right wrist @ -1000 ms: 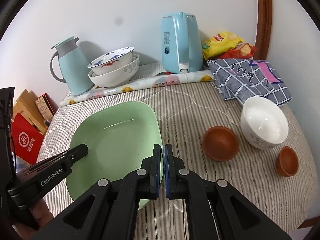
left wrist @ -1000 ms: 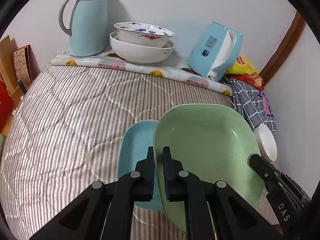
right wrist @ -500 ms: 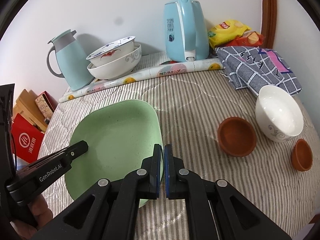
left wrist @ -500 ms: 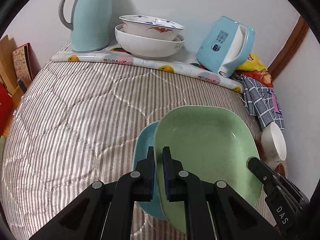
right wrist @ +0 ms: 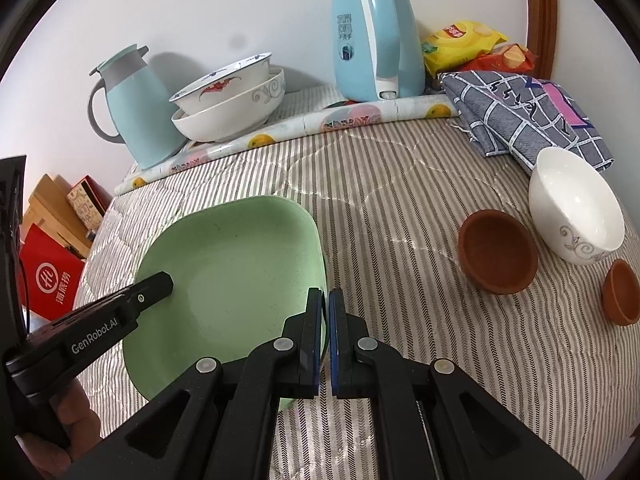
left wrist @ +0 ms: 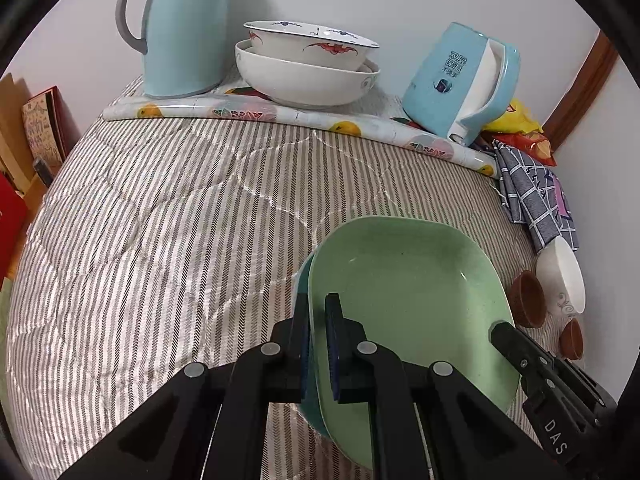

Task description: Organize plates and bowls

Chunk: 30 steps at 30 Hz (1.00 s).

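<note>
Green plate (left wrist: 412, 300): square with rounded corners, shallow, matte and faintly speckled, probably melamine or fibre plastic, so judged light, stiff, unlikely to shatter but slick at the rim. Held level just above a blue plate (left wrist: 301, 280), of which only a sliver shows at the left edge; nearly aligned, though whether touching cannot be told. Pinched on two opposite rims: left tongs (left wrist: 317, 344) pressed onto the near-left edge, one finger above and one below; right tongs (right wrist: 325, 332) clamped the same way on the right edge. Best hold judged to be exactly there, on the thin flat lip, pads well past the edge, since a shallow bite on smooth plastic could slide off. Two-sided grip keeps such a wide, light plate from tipping.

Beneath, a striped quilted bed cover (left wrist: 160, 220), soft and uneven, so a stack may rock slightly. To the right, well apart from the plates, a brown bowl (right wrist: 498, 252), a white bowl (right wrist: 576, 208) just beside it, and a small brown cup (right wrist: 622, 292); the white one looks ceramic, heavier and breakable. Further back, two stacked porcelain bowls (left wrist: 308, 68) on a fruit-print mat (left wrist: 280, 114), between a thermos jug (left wrist: 184, 28) and a blue kettle (left wrist: 460, 80)
</note>
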### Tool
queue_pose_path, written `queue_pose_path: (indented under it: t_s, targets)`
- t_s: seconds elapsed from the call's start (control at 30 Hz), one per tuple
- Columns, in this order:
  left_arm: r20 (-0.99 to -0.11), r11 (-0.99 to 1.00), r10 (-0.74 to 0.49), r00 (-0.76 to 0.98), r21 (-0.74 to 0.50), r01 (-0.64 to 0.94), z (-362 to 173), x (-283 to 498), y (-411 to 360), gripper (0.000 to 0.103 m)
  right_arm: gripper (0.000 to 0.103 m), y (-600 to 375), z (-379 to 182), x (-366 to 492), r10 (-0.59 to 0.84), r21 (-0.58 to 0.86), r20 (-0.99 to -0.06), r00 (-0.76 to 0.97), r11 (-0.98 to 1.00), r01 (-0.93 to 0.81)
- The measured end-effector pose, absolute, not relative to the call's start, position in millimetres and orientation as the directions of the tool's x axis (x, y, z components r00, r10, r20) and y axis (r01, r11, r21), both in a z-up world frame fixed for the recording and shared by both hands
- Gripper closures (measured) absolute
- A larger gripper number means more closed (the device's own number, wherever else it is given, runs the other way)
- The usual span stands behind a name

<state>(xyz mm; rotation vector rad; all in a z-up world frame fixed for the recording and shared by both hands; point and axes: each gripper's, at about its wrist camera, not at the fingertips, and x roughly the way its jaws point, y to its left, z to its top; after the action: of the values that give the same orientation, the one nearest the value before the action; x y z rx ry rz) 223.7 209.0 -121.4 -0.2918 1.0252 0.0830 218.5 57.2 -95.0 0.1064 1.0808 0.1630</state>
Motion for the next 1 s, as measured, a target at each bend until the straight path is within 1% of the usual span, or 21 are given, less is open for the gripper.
queue_pose_path:
  t_s: [0.17,0.83,0.87,0.97,1.0]
  targets:
    - [-0.853,0.963,-0.051,0.519,-0.181,-0.202,-124.9,226.5,210.0,0.095,0.099,62.1,-102.2,220.2,0.179,0.157,-0.876,0.447,0.984,-0.086]
    - [-0.838,0.975,-0.072,0.541,-0.173,-0.138,-128.3,221.2,210.9,0.094,0.096,75.4,-114.0,215.6,0.109,0.068,-0.890,0.443,0.992,-0.109]
    - [-0.837,0.976,-0.074,0.542,-0.173,-0.134,-128.2,221.1,210.4,0.092,0.095,75.9,-114.3,215.6,0.108,0.065,-0.890,0.443,0.992,-0.112]
    - [-0.837,0.977,-0.079,0.541,-0.173,-0.125,-128.6,221.7,206.7,0.081,0.094,75.5,-117.1,216.5,0.111,0.069,-0.893,0.437,0.991,-0.111]
    - [-0.839,0.978,-0.076,0.539,-0.167,-0.123,-129.0,221.8,205.3,0.081,0.093,76.2,-117.5,216.0,0.110,0.066,-0.893,0.436,0.991,-0.113]
